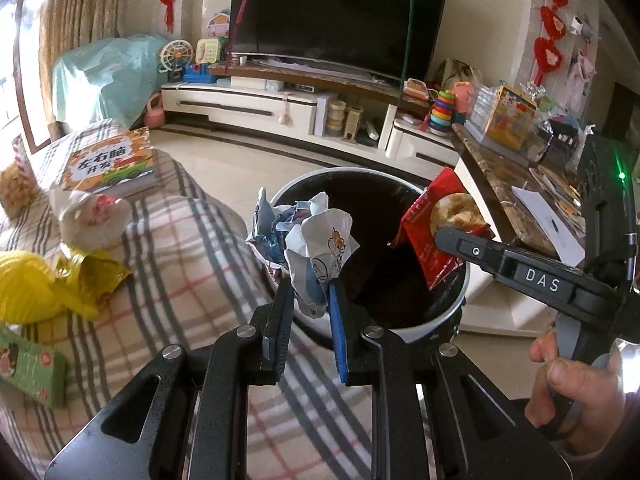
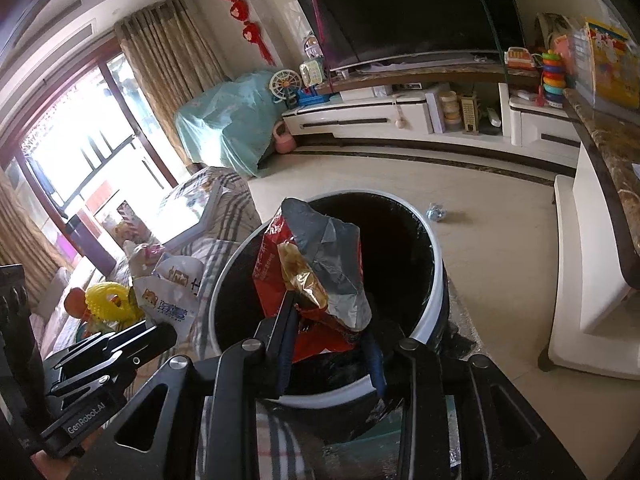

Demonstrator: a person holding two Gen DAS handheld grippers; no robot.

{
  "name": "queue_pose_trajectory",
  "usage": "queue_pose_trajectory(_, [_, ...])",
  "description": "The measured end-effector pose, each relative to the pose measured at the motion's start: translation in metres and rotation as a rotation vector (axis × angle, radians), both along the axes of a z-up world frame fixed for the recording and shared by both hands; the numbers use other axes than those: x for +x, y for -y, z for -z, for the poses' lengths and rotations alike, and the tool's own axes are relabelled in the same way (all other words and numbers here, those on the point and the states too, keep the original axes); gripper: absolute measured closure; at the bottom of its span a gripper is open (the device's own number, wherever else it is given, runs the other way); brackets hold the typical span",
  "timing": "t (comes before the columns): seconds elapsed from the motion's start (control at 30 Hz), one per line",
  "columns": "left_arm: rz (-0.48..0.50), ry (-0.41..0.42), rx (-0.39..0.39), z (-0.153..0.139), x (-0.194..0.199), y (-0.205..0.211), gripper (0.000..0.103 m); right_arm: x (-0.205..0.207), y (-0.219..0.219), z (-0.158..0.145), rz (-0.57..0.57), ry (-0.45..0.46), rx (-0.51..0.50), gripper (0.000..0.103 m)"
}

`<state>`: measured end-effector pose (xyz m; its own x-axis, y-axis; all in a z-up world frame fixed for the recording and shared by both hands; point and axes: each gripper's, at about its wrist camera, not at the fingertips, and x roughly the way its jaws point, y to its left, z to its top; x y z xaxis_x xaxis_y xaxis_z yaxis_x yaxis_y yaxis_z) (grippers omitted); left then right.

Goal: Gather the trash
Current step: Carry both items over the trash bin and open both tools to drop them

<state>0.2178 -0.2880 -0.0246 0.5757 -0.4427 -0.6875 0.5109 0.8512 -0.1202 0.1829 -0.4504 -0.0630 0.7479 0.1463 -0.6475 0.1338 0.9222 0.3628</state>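
2 wrappers (image 1: 320,252) – 1 bin (image 1: 440,320)

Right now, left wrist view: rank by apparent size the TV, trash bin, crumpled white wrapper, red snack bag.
1. TV
2. Trash bin
3. Crumpled white wrapper and red snack bag: look about alike, and nearness to the camera skews it, so unranked.

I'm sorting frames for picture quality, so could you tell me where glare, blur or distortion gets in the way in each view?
Left wrist view: fisheye bends the TV edges; the window at far left is washed out; the crumpled white wrapper and trash bin are sharp. Right wrist view: the balcony window blows out, hazing the plaid sofa; the red snack bag stays clear; corners vignette black.
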Motion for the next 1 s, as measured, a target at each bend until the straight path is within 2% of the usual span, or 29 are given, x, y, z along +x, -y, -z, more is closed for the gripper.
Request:
queue_pose_trajectory(0.47, [0.032,-0.025,0.017,0.006,0.021,0.027,0.085,0.021,0.016,0.008,-0.003,-0.048,-0.015,0.070])
queue_pose_trajectory(0.63, [0.037,-0.033,0.024,0.008,0.023,0.033,0.081,0.024,0.015,0.005,-0.011,-0.044,-0.031,0.069])
queue_pose_trajectory(0.73, [0.026,-0.038,0.027,0.010,0.024,0.032,0.068,0.024,0.012,0.004,-0.014,-0.046,-0.044,0.063])
queue_pose_trajectory(0.83, [0.010,-0.034,0.022,0.010,0.023,0.027,0.055,0.024,0.012,0.003,-0.010,-0.045,-0.050,0.046])
queue_pose_trajectory(0.97, [-0.015,-0.037,0.003,0.010,0.016,0.014,0.050,0.020,0.012,0.000,-0.006,-0.033,-0.050,0.030])
queue_pose_trajectory(1.0, [-0.022,-0.037,-0.002,0.010,0.015,0.010,0.046,0.018,0.011,-0.001,-0.004,-0.031,-0.048,0.027])
